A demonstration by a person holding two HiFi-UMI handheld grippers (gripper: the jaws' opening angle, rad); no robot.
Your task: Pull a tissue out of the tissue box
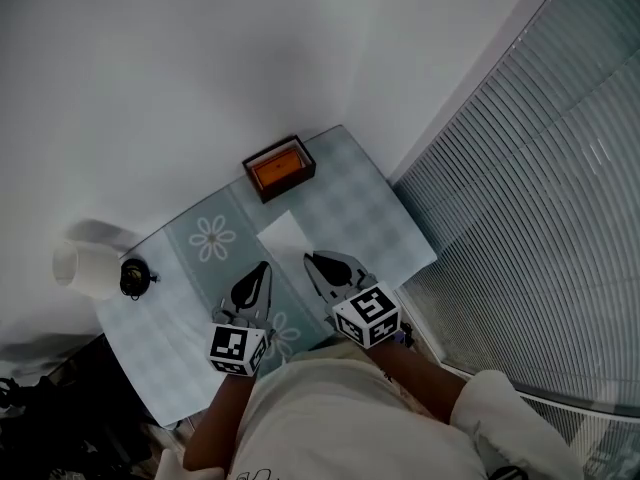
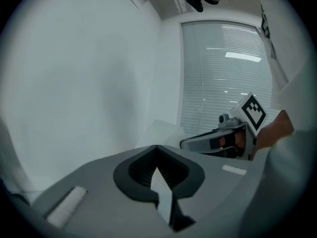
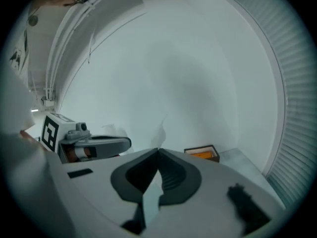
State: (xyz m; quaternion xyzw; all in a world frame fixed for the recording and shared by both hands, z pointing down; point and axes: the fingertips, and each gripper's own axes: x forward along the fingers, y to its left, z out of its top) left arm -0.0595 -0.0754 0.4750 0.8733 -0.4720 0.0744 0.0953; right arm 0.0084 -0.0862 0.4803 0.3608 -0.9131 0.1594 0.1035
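The tissue box (image 1: pixel 279 168), dark brown with an orange top, stands at the far end of the table; it also shows in the right gripper view (image 3: pixel 202 153). A white tissue (image 1: pixel 283 233) hangs spread in the air between my two grippers, above the table. My left gripper (image 1: pixel 262 266) is shut on its left edge and my right gripper (image 1: pixel 308 258) on its right edge. In the left gripper view the tissue (image 2: pixel 161 131) shows pale just past the closed jaw tips (image 2: pixel 156 147). In the right gripper view a thin tissue (image 3: pixel 161 130) edge rises from the closed tips (image 3: pixel 159 150).
The table (image 1: pixel 390 223) has a checked cloth with a flowered runner (image 1: pixel 212 238). A white cylinder (image 1: pixel 88 268) and a small black object (image 1: pixel 134 276) sit at its left corner. Window blinds (image 1: pixel 540 218) run along the right, a white wall behind.
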